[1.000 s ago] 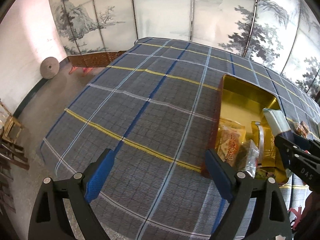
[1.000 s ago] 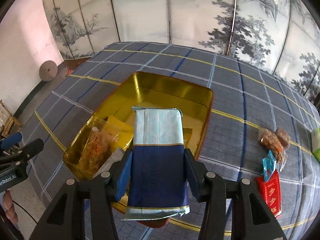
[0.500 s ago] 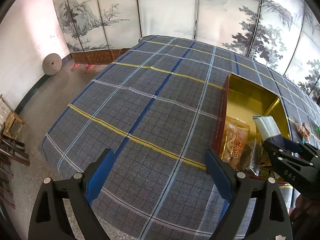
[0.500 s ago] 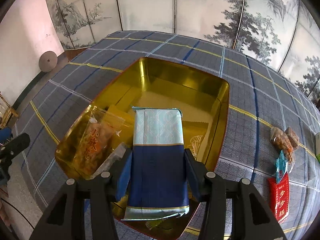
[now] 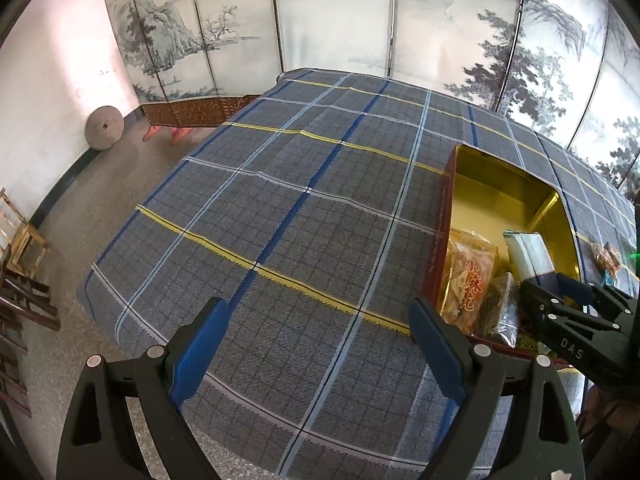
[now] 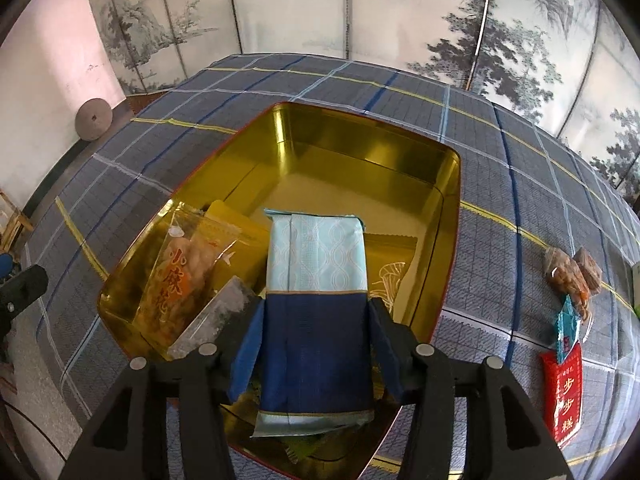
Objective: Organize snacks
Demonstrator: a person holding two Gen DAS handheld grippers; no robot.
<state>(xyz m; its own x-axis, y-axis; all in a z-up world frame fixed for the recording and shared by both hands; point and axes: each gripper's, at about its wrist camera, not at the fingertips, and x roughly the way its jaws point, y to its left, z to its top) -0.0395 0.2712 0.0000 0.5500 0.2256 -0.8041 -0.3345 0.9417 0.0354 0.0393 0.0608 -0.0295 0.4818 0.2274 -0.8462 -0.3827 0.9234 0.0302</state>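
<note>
1. Holding your right tool (image 6: pixel 316 344) over the near end of the gold tin (image 6: pixel 448 184), you have the blue and pale-teal packet (image 6: pixel 316 280) between its fingers; the jaws have just been opening, and the blue pads now stand slightly off the packet's sides, so they no longer press on it.
2. That packet lies lengthwise inside the tin, dark blue half toward you, pale patterned half pointing to the tin's far wall.
3. To its left in the tin, a clear bag of fried snacks with orange characters (image 6: pixel 180 280) leans against the left wall, with a small clear pouch (image 6: pixel 216 320) beside it and a yellow packet (image 6: pixel 236 224) behind.
4. A gold packet (image 6: pixel 390 264) lies on the packet's right, against the tin's right wall.
5. The far half of the tin is bare gold floor.
6. The tin sits on the bench, which is covered with a grey plaid cloth (image 6: pixel 500 280).
7. Right of the tin, well apart from it, a bag of brown snacks (image 6: pixel 566 276), a teal wrapper (image 6: pixel 568 328) and a red packet with gold characters (image 6: pixel 564 396) lie on the cloth.
8. Your left tool (image 5: pixel 320 348) hangs over bare cloth left of the tin, jaws wide apart with nothing between them.
</note>
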